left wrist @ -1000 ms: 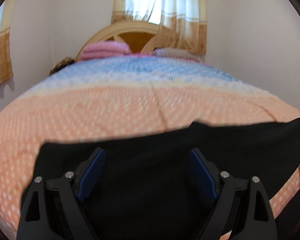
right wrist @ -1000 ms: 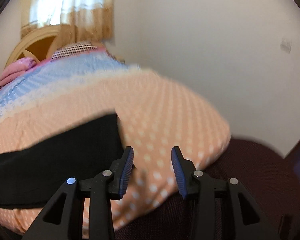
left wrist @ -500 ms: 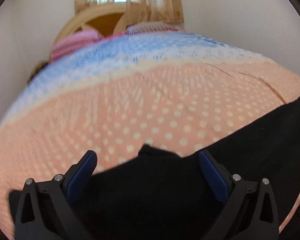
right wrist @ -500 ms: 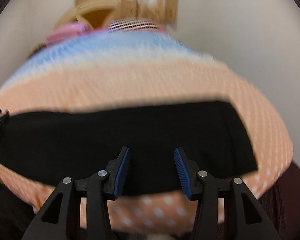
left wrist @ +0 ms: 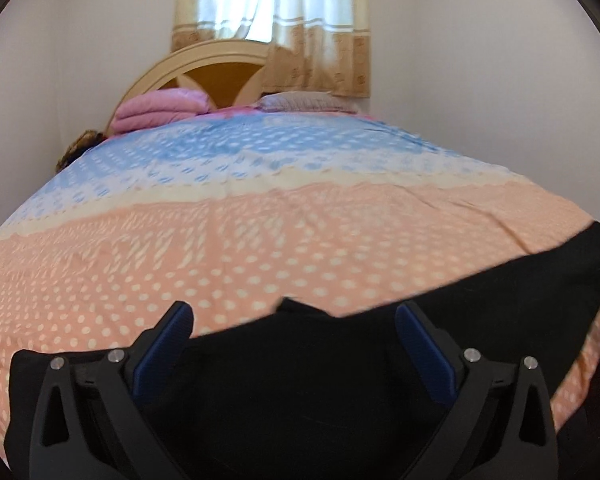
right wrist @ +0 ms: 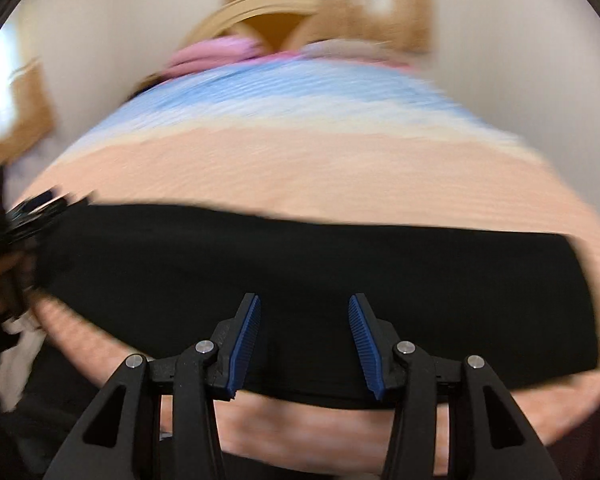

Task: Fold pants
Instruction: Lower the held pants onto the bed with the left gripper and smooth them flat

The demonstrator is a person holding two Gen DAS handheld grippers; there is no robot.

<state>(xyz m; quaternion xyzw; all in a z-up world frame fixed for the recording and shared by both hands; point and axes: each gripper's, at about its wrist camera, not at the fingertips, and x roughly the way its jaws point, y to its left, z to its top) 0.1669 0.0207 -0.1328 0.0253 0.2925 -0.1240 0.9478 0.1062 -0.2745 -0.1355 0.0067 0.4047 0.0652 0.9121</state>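
Observation:
The black pants (left wrist: 300,392) lie flat in a long strip along the near edge of the bed. In the right wrist view the pants (right wrist: 300,264) stretch from left to right across the bedspread. My left gripper (left wrist: 294,320) is open and empty, hovering just over the pants' far edge, where a small peak of fabric sticks up. My right gripper (right wrist: 304,312) is open and empty above the middle of the strip. The left gripper also shows at the far left of the right wrist view (right wrist: 24,220). The right wrist view is motion-blurred.
The bed has a peach, cream and blue dotted bedspread (left wrist: 260,208). Folded pink blankets (left wrist: 160,112) and a pillow (left wrist: 304,102) lie by the wooden headboard (left wrist: 220,72). White walls stand on both sides, and a curtained window (left wrist: 272,20) is behind the bed.
The right gripper has swung left from the bed's right corner to above the middle of the pants. The left gripper's view has shifted over the pants' far edge. Both stay open.

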